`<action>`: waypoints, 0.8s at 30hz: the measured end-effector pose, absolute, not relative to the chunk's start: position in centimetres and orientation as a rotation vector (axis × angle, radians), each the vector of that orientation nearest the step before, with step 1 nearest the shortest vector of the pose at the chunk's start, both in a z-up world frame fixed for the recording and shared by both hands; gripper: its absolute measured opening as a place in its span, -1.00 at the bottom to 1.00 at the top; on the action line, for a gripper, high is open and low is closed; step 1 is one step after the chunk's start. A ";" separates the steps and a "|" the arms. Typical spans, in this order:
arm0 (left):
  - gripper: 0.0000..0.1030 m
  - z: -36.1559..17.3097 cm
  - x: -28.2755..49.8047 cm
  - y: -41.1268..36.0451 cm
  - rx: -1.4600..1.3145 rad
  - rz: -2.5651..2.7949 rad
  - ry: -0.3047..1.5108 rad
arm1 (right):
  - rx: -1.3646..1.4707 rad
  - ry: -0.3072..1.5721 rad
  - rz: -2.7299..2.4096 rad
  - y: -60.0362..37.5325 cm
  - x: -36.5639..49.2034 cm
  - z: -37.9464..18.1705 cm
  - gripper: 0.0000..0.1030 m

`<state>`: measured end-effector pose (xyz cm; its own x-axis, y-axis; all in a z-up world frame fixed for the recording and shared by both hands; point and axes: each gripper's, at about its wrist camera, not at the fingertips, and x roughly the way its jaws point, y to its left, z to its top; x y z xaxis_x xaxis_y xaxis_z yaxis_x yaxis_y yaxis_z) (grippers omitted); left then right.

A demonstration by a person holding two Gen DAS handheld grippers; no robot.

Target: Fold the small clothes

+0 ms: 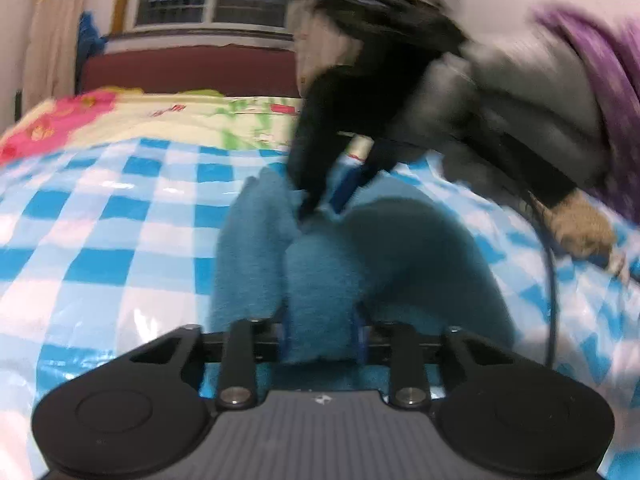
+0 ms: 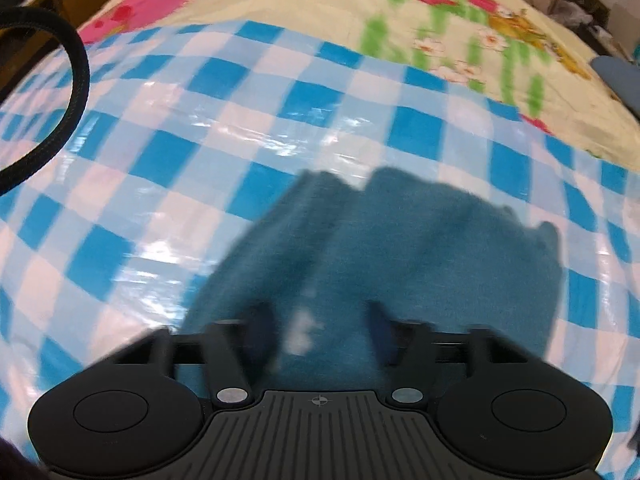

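Note:
A small teal fleece garment (image 1: 320, 264) lies bunched on the blue-and-white checked sheet (image 1: 100, 240). My left gripper (image 1: 322, 332) is closed on the garment's near edge, with cloth filling the gap between its blue pads. The right gripper (image 1: 320, 204) shows in the left wrist view at the garment's far edge, its tips in the cloth. In the right wrist view the garment (image 2: 420, 248) spreads under and ahead of my right gripper (image 2: 320, 328). Its fingers stand apart over the cloth, blurred by motion. A white label (image 2: 302, 328) shows between them.
The checked plastic sheet (image 2: 200, 140) covers a bed with a cream floral quilt (image 2: 320, 0) beyond it. A black cable (image 2: 76, 92) loops at the left. The person in grey, with dark hair (image 1: 520, 92), leans over the bed on the right. A window and dark red headboard (image 1: 188, 68) stand behind.

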<state>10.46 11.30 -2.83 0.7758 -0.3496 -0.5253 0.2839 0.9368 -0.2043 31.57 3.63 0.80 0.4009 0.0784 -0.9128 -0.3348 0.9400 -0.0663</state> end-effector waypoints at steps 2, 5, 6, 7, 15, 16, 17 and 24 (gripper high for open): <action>-0.42 -2.5 10.3 12.5 -0.185 -0.358 0.576 | -0.196 1.139 0.283 2.2 31.3 1.4 -0.69; -0.45 -1.8 9.5 13.3 -0.231 -0.340 0.547 | -0.133 1.115 0.329 1.2 30.2 3.7 -0.73; -0.46 -1.6 9.1 13.6 -0.250 -0.331 0.538 | -0.121 1.096 0.345 1.3 29.9 4.6 -0.73; -0.47 -1.4 8.7 13.9 -0.270 -0.315 0.525 | -0.111 1.074 0.362 1.6 29.7 5.4 -0.74; -0.47 -5.7 8.9 18.5 -0.544 -0.204 0.640 | 0.028 1.037 0.448 4.8 30.6 3.2 -0.87; -0.47 -5.8 8.9 18.7 -0.557 -0.197 0.644 | 0.016 1.051 0.444 5.2 30.8 1.7 -0.87; -0.47 -5.9 8.9 18.6 -0.543 -0.184 0.649 | 0.016 1.057 0.433 5.3 30.9 0.4 -0.88; -0.46 -5.3 8.3 18.3 -0.495 -0.151 0.652 | 0.158 1.003 0.454 4.4 30.1 -1.8 -0.86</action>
